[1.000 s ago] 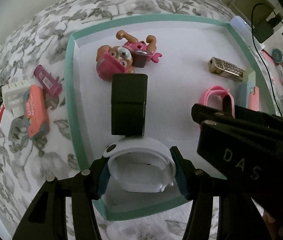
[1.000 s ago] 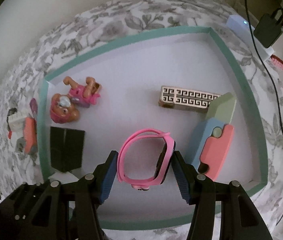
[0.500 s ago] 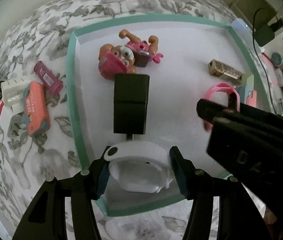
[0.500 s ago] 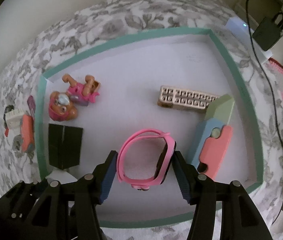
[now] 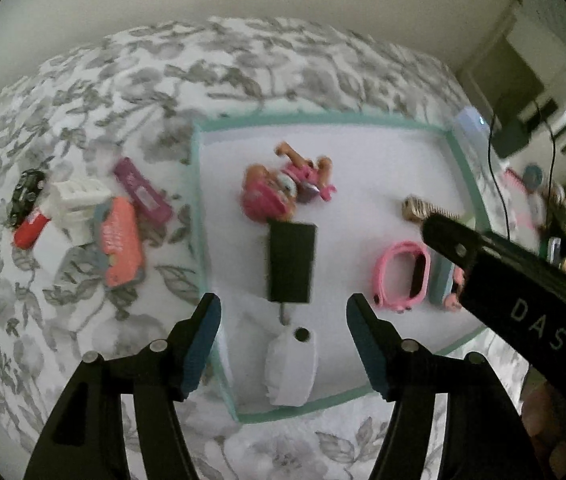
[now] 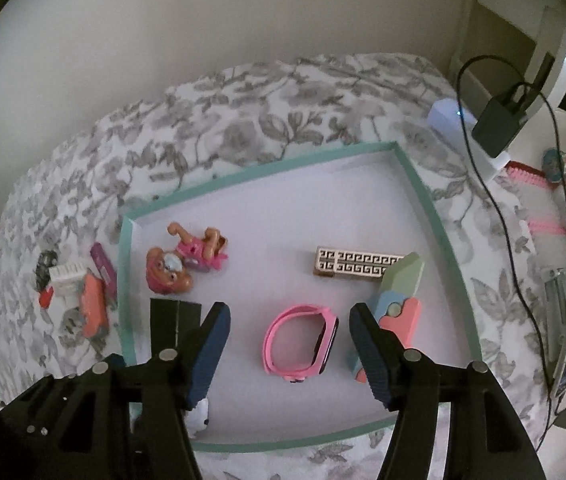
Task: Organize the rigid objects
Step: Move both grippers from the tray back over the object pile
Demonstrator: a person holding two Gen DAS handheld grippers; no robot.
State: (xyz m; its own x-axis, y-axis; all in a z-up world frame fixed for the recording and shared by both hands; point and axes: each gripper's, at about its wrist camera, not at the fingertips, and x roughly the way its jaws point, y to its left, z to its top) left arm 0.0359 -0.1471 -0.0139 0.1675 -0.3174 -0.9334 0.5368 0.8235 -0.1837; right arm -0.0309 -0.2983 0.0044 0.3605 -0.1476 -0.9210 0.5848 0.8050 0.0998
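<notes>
A teal-rimmed white tray (image 5: pixel 198 216) (image 6: pixel 427 204) lies on the floral bedspread. In it lie a white round case (image 5: pixel 291 368), a black box (image 5: pixel 291 266) (image 6: pixel 173 320), a pink pup toy (image 5: pixel 279 192) (image 6: pixel 181 264), a pink watch (image 5: pixel 403 276) (image 6: pixel 301 346), a gold patterned bar (image 6: pixel 357 266) and a pastel block (image 6: pixel 397 304). My left gripper (image 5: pixel 283 324) is open above the white case. My right gripper (image 6: pixel 289 338) is open above the pink watch. Both are raised clear of them.
Left of the tray lie an orange case (image 5: pixel 119 242), a magenta stick (image 5: pixel 143 194), a white block (image 5: pixel 77 198), a red item and a dark toy car (image 5: pixel 25 192). A black charger (image 6: pixel 501 122) with its cable and clutter sit at the right.
Both grippers opened, let go of the white case and the pink watch in the tray, and pulled up and back.
</notes>
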